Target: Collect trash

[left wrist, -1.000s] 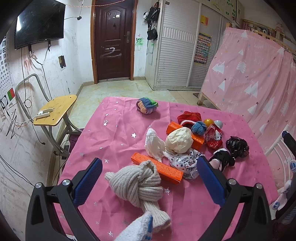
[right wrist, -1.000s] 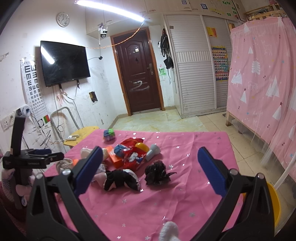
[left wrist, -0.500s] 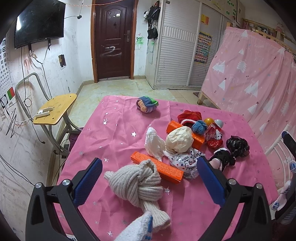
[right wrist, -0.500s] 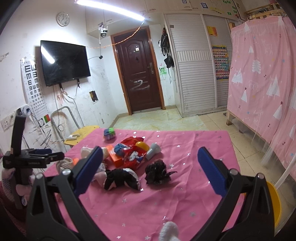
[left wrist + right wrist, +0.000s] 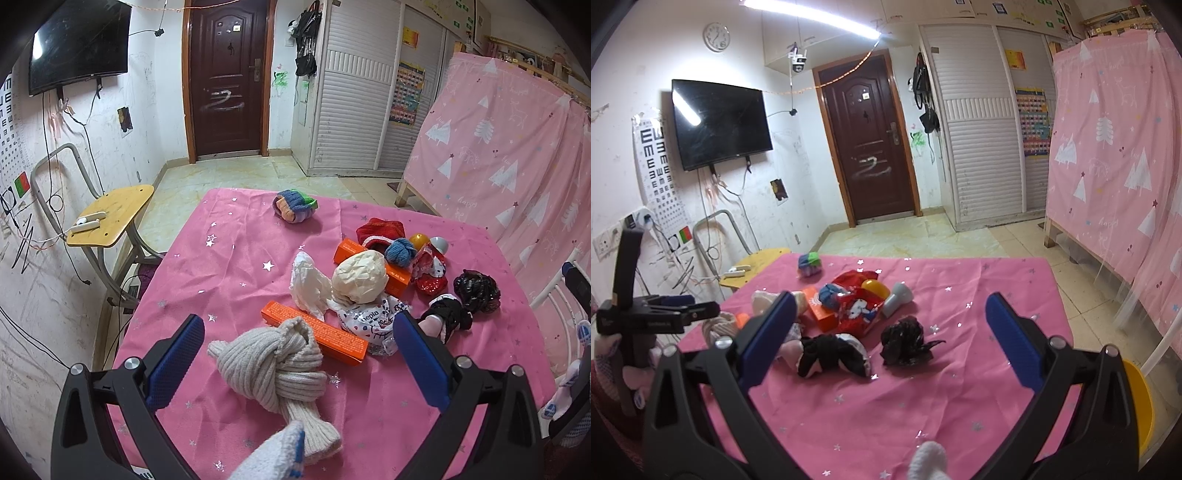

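Observation:
A pink starred table (image 5: 229, 258) holds mixed trash and socks. In the left wrist view I see a crumpled white tissue (image 5: 308, 284), a beige paper ball (image 5: 360, 277), an orange box (image 5: 314, 332), a printed wrapper (image 5: 369, 321), a red wrapper (image 5: 428, 273) and a crumpled black bag (image 5: 476, 290). My left gripper (image 5: 295, 360) is open and empty, hovering over a knotted cream sock (image 5: 275, 363). My right gripper (image 5: 888, 338) is open and empty above the table, with the black bag (image 5: 905, 341) between its fingers in view.
Balled socks lie about: a blue-green one (image 5: 293, 205), a blue one (image 5: 399, 251), a black-white one (image 5: 831, 354). A yellow bin (image 5: 1137, 406) sits below the table's right edge. A small yellow side table (image 5: 110, 218) stands left. My left gripper shows in the right view (image 5: 657, 314).

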`<state>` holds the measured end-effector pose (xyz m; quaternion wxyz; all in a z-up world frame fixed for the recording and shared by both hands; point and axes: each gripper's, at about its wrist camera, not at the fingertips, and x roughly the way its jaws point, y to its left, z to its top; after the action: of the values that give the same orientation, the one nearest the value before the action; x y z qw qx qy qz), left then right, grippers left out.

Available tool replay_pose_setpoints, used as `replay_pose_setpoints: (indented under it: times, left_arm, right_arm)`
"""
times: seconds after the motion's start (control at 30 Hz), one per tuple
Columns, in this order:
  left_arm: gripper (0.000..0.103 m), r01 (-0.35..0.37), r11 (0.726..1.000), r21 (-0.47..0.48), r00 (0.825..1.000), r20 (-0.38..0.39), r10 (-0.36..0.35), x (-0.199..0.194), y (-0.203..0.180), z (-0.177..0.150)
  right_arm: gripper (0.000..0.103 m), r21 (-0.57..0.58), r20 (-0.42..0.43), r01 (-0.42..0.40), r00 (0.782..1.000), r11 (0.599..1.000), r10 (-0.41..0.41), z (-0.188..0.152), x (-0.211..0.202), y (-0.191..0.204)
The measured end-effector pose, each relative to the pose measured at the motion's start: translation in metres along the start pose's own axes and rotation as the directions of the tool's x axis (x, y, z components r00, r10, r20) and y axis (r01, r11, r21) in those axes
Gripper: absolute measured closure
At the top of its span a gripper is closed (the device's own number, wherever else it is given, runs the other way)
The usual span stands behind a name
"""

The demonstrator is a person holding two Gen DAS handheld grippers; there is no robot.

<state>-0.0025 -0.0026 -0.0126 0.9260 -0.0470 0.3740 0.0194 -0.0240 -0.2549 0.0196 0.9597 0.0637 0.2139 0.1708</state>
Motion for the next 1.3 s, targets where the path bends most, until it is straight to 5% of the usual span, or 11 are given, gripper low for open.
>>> replay_pose_setpoints:
  times: [0.37, 0.93, 1.3]
  left_arm:
    - [0.009, -0.027, 0.999, -0.028, 0.999, -0.039, 0.025, 0.014, 0.010, 0.001]
    - [0.009, -0.070, 0.996, -0.048, 0.994, -0.090, 0.065, 0.037, 0.021, 0.002]
    - [0.009, -0.084, 0.995, -0.046, 0.989, -0.123, 0.078, 0.035, 0.023, -0.005]
  right_arm:
    - [0.004, -0.008, -0.073, 0.050, 0.996, 0.999, -0.051, -0.006, 0.014, -0.006]
    - [0.004, 0.015, -0.146, 0.021, 0.989, 1.000, -0.018, -0.007, 0.048, -0.022]
    - [0.004, -0.006, -0.269, 0.017, 0.963, 1.000, -0.018, -0.013, 0.080, -0.023]
